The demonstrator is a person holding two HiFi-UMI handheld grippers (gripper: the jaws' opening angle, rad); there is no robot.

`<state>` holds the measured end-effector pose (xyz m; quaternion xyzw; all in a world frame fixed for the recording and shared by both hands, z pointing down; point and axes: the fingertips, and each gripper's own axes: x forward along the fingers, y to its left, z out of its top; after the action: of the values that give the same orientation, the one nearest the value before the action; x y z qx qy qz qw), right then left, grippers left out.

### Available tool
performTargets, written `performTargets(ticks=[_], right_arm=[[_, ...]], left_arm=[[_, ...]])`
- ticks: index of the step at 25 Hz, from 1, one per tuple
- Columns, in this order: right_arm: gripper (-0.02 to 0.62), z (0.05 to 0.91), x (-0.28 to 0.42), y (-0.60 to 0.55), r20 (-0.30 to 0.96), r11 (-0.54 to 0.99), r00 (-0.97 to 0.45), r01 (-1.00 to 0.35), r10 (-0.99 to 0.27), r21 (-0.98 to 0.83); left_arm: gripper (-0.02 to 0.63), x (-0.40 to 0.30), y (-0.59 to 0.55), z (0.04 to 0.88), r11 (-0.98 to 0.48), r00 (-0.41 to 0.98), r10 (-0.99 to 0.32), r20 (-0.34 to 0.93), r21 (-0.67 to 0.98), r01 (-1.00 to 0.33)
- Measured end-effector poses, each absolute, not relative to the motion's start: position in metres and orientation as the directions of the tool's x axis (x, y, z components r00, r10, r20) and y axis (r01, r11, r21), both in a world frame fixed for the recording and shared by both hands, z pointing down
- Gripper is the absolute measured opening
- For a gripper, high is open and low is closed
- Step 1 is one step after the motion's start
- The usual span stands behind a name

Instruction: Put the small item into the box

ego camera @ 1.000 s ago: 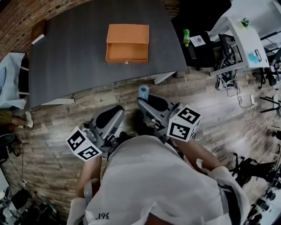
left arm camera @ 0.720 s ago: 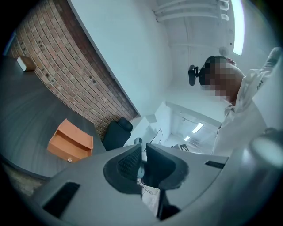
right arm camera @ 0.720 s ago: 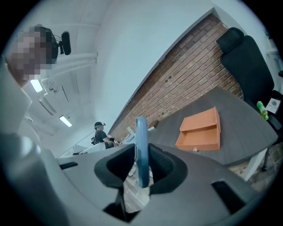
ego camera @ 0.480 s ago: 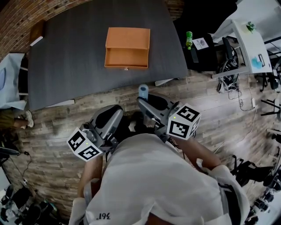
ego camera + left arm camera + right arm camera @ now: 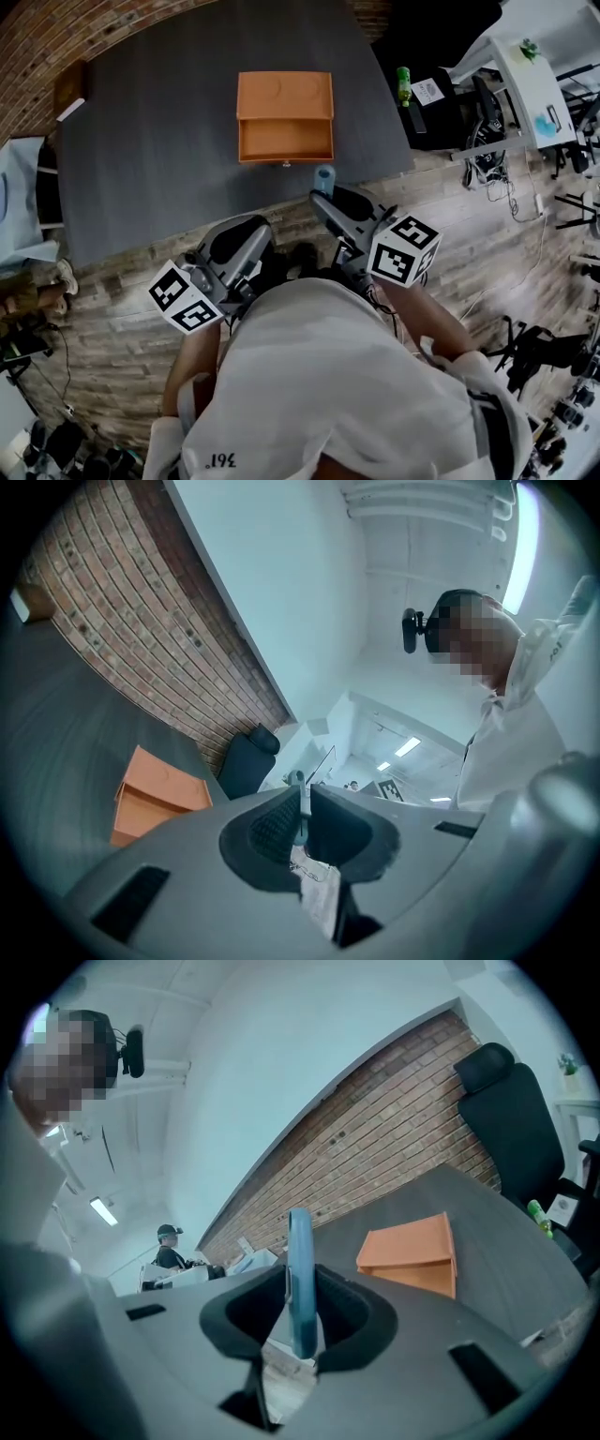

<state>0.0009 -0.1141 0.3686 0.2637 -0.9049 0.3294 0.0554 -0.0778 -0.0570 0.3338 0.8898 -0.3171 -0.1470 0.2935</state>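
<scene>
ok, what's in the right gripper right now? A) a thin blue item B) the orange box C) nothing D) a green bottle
A: the right gripper has its jaws clamped on a thin blue item; the orange box lies apart on the table.

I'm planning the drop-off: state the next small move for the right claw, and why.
Probably carry the right claw forward over the table edge toward the orange box. The claw is shut on the small blue item and sits short of the box, whose drawer looks pulled open.
</scene>
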Motion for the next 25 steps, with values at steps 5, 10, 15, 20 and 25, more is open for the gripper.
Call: performTargets(ticks=[5,10,15,20,25], right_arm=[[0.104,0.375,-0.019,-0.13,0.301,0.628,-0.83,-0.553,-0.469,-0.548],[0.104,0.385,-0.029,-0.142,0.344,0.621,-0.798,-0.602,-0.495,-0.503],[0.104,0.389,-0.022,-0.15,0.375,0.623,-0.782,-0.623,-0.498,-0.473],[0.104,0.394,-0.018,-0.163,0.384,0.637,-0.791,-0.611,-0.476,-0.47],[0.104,0.392,-0.018,-0.171,0.383,0.657,-0.808,-0.588,-0.449,-0.471]], left_arm=[[0.041,-0.102,-0.071,0.343,-0.638,0.779,-0.624,-0.062,0.616,-0.462],[0.041,-0.116,-0.081,0.351,-0.653,0.804,-0.592,-0.056,0.618,-0.437],[0.041,-0.116,-0.089,0.356,-0.657,0.81,-0.585,-0.038,0.608,-0.445],[0.041,-0.111,-0.101,0.361,-0.645,0.796,-0.604,-0.02,0.6,-0.474],[0.041,-0.106,-0.105,0.358,-0.635,0.783,-0.622,-0.01,0.592,-0.497]])
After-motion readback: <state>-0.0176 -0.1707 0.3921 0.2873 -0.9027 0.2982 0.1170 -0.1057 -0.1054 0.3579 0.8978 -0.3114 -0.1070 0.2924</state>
